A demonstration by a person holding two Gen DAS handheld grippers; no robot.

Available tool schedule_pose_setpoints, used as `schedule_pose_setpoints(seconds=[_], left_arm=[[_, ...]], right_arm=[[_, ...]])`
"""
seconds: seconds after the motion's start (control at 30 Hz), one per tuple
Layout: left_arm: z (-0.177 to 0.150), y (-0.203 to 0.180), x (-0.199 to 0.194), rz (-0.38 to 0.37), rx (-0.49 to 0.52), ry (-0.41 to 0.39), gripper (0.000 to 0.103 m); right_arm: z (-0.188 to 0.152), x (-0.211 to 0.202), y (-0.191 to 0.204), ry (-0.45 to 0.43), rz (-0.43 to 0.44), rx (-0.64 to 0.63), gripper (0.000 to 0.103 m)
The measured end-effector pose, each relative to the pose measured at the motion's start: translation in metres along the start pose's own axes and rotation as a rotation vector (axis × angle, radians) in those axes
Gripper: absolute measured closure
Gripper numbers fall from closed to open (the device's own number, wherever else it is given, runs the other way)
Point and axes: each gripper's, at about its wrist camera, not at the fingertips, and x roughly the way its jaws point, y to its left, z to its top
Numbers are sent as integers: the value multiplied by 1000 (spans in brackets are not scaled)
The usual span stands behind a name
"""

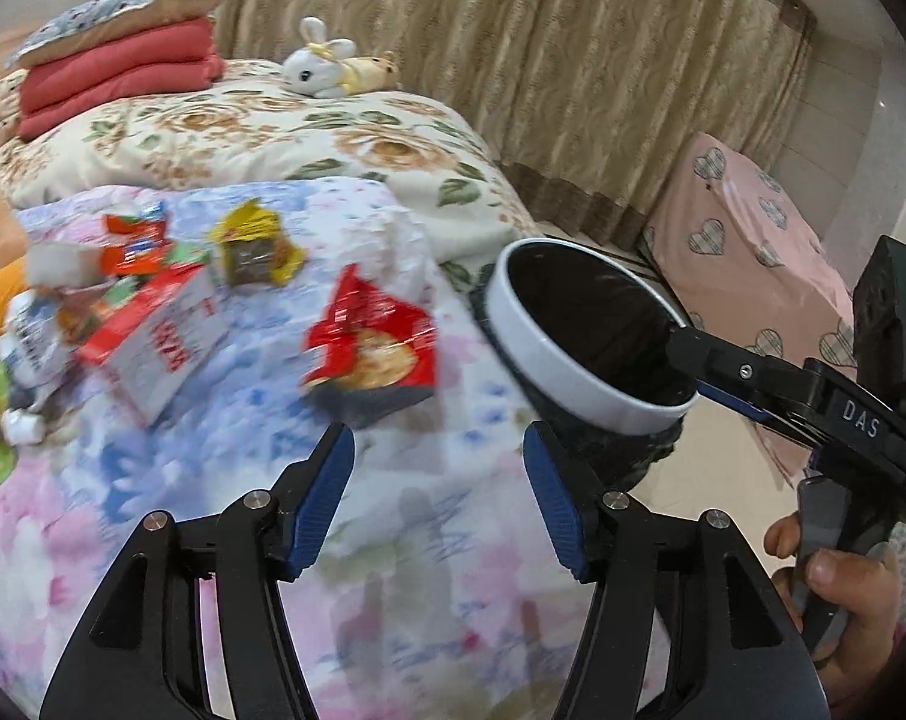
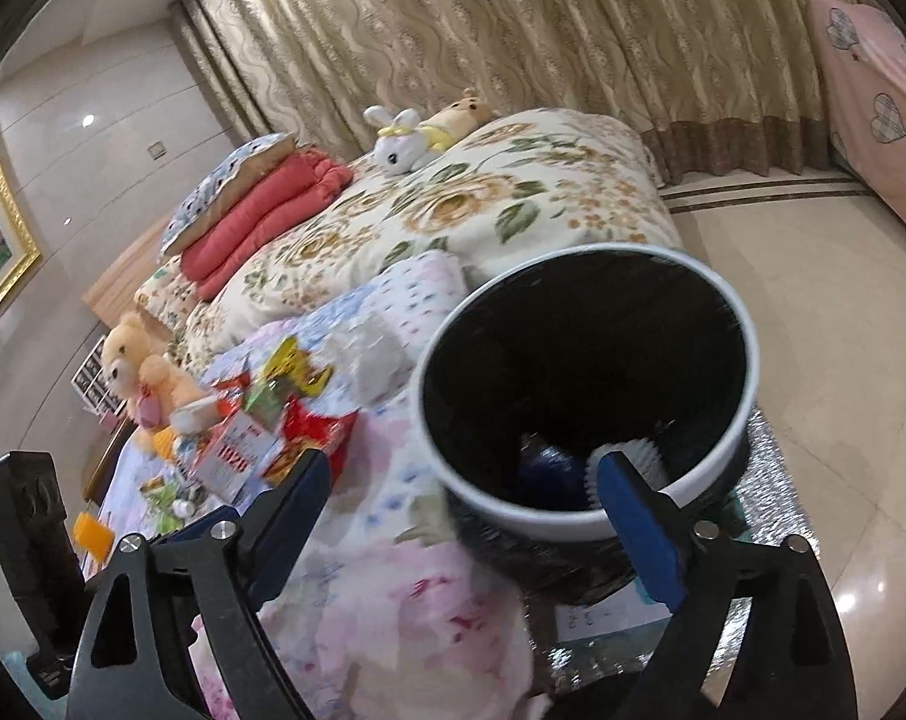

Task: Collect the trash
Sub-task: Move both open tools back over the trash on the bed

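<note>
Trash lies on the flowered blanket: a red snack packet (image 1: 372, 342), a red and white box (image 1: 156, 336), a yellow wrapper (image 1: 255, 246), a crumpled white tissue (image 1: 402, 240) and more wrappers at the left (image 1: 135, 243). The pile also shows in the right wrist view (image 2: 261, 432). My left gripper (image 1: 438, 483) is open and empty above the blanket, just short of the red packet. A white-rimmed bin with a black liner (image 1: 579, 330) is tilted at the bed's edge. My right gripper (image 2: 459, 495) is spread wide, one finger (image 2: 633, 516) inside the bin's rim (image 2: 579, 519).
Folded red quilts and a pillow (image 1: 117, 72) and plush toys (image 1: 327, 66) lie further up the bed. A teddy bear (image 2: 135, 366) sits at the left. Curtains (image 1: 513, 60) hang behind. A pink covered piece of furniture (image 1: 747, 240) stands on the tiled floor.
</note>
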Motion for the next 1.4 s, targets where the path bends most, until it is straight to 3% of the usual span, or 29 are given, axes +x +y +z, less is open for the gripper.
schedule_pose_setpoints(seconds=[0.67, 1.4], left_arm=[[-32, 92, -37, 143, -147, -28, 35], [-4, 126, -14, 190, -145, -23, 35]], right_arm=[[-37, 34, 77, 75, 93, -105, 9], [-30, 80, 101, 103, 110, -126, 9]])
